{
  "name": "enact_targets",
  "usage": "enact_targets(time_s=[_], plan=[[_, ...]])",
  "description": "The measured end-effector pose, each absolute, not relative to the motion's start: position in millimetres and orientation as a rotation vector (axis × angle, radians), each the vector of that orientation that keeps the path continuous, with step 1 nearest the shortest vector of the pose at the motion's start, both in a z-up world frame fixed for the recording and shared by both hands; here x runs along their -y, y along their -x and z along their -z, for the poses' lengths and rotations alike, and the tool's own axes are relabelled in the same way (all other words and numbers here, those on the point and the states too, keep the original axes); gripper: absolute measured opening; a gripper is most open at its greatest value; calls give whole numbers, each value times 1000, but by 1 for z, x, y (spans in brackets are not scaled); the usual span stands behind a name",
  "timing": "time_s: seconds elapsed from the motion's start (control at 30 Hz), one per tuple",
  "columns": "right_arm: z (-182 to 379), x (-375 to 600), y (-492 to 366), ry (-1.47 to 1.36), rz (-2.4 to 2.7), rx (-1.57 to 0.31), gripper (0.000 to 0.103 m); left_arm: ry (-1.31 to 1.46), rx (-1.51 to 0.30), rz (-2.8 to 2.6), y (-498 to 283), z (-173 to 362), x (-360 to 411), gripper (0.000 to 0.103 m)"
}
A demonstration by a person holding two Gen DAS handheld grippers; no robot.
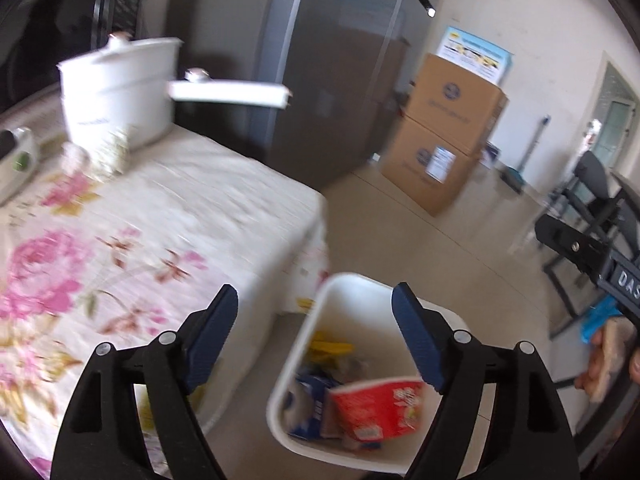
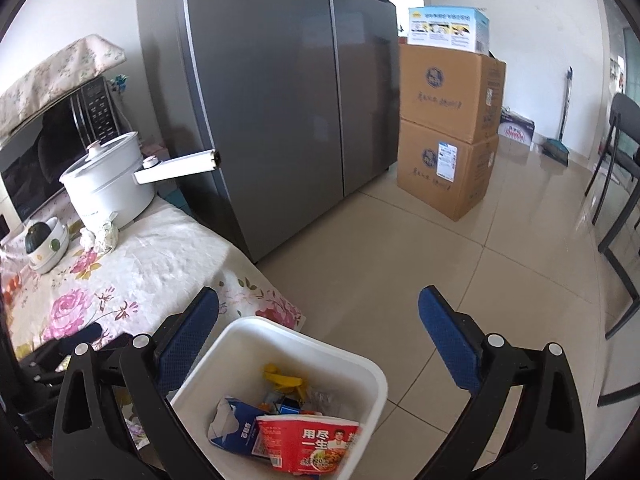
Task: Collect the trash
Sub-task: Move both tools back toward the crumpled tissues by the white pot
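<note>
A white trash bin [image 1: 360, 292] [image 2: 224, 364] stands on the floor beside the table's corner. Inside lie a red noodle cup [image 1: 380, 412] [image 2: 308, 444], a blue-white carton [image 1: 308, 404] [image 2: 234, 424] and yellow scraps [image 2: 280, 378]. My left gripper [image 1: 316, 332] is open and empty above the bin's near rim. My right gripper [image 2: 320, 332] is open and empty above the bin. Crumpled paper [image 1: 108, 152] [image 2: 100, 236] lies on the table by the pot. The right gripper's body shows at the left wrist view's right edge [image 1: 592, 260].
A floral-cloth table [image 1: 140, 216] [image 2: 152, 264] carries a white pot [image 1: 120, 88] [image 2: 108, 176], a small white appliance [image 2: 46, 248] and a microwave [image 2: 52, 136]. A grey fridge [image 2: 288, 92], stacked cardboard boxes [image 2: 448, 128] and a black chair [image 2: 620, 184] stand around the tiled floor.
</note>
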State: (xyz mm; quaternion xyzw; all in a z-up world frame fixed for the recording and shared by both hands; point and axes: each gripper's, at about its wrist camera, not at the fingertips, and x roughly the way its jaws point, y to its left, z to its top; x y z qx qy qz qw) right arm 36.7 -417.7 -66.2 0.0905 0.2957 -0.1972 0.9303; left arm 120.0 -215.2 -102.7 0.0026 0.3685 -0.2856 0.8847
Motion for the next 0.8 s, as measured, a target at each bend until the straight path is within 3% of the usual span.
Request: enact_targets(time_s=[0.27, 0.8], plan=[[65, 380, -60, -82, 396, -570, 96, -58, -633, 388, -131, 84, 190, 92], [77, 305, -132, 27, 325, -580, 96, 62, -704, 230, -173, 93, 111, 92]])
